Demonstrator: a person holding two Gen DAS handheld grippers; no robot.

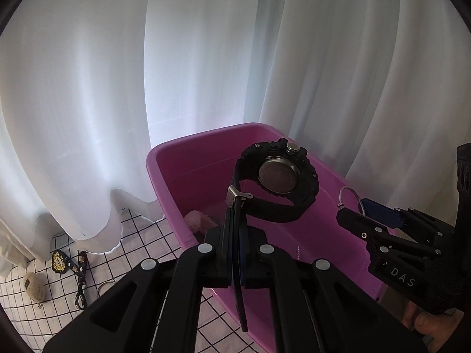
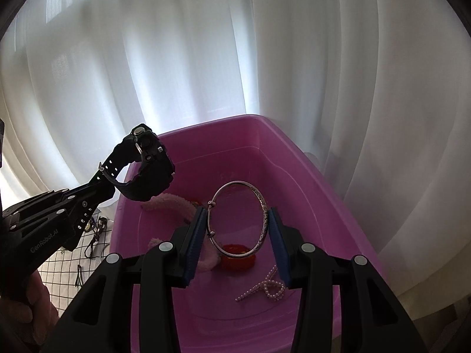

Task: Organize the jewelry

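Observation:
My left gripper (image 1: pixel 234 236) is shut on the strap of a black wristwatch (image 1: pixel 282 176) and holds it above the pink plastic bin (image 1: pixel 164 182). It also shows in the right wrist view (image 2: pixel 103 189) with the watch (image 2: pixel 147 167) at the bin's left rim. My right gripper (image 2: pixel 237 223) is shut on a silver bangle (image 2: pixel 238 217) and holds it upright over the bin (image 2: pixel 312 176). It shows in the left wrist view (image 1: pixel 350 211) at the bin's right side. In the bin lie a pink fluffy band (image 2: pixel 173 203), a red bracelet (image 2: pixel 237 257) and a pearl bow clip (image 2: pixel 265 286).
White curtains (image 1: pixel 117 88) hang close behind the bin. On the black-checked white cloth (image 1: pixel 138 235) left of the bin lie a black badge with gold trim (image 1: pixel 60 261), a dark strap (image 1: pixel 81 279), a beige fuzzy piece (image 1: pixel 35 286) and a thin ring (image 1: pixel 103 288).

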